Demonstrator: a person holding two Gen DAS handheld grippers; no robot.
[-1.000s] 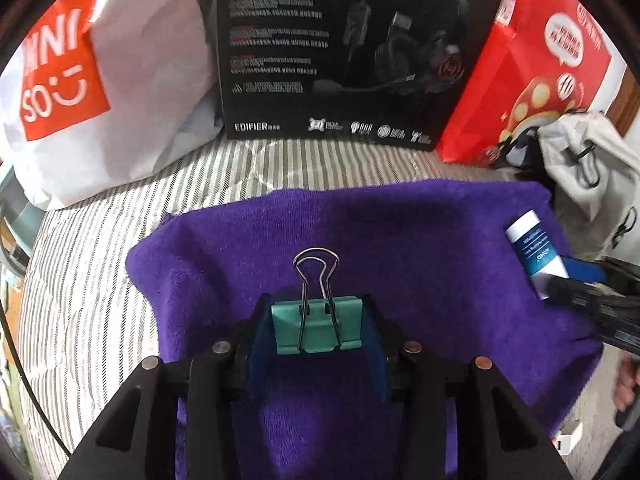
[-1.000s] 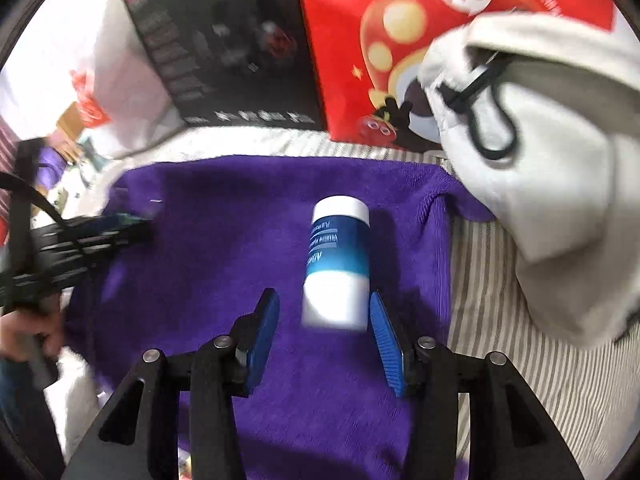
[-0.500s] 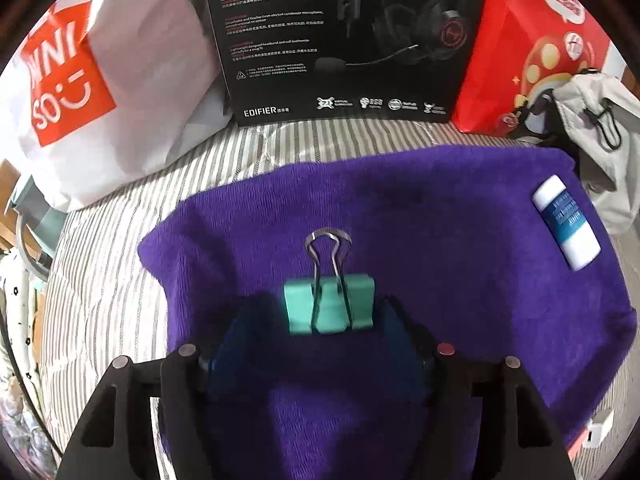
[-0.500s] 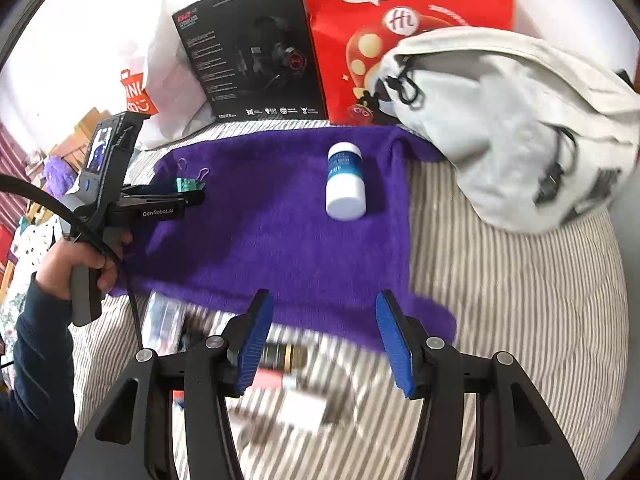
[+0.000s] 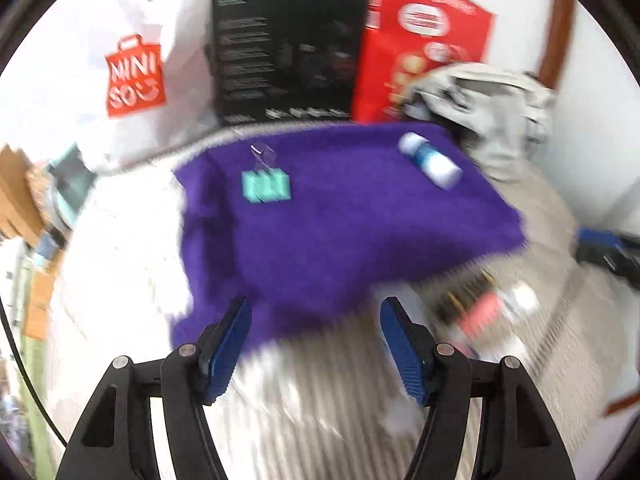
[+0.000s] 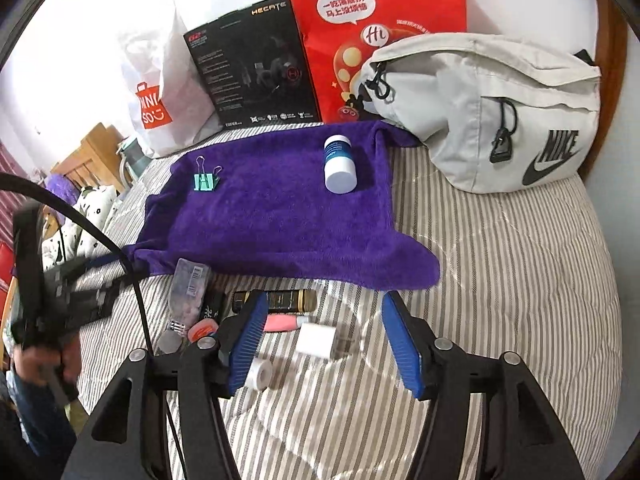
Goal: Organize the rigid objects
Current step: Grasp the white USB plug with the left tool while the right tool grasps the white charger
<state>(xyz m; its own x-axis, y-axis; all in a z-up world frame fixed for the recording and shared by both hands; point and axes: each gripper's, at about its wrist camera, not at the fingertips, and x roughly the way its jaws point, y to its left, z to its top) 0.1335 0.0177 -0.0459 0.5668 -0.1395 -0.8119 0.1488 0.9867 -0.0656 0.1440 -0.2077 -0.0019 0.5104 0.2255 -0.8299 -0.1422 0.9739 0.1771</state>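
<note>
Clip (image 6: 207, 181) and bottle (image 6: 339, 164) sit on the towel (image 6: 276, 216); we've got both grippers (image 6: 322, 344) spread empty, so next grab's the pile by the bed's near edge.

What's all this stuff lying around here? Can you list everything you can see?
towel: one, purple, spread on the striped bed cover
clip: one, green, on the towel's left part
bottle: one, white and blue, lying on the towel's right part
small items: a cluster, mixed colours, on the cover in front of the towel
bag: one, grey, right of the towel
black box, red bag, white bag: one each, behind the towel
left claw: open, empty
right claw: open, empty
</note>
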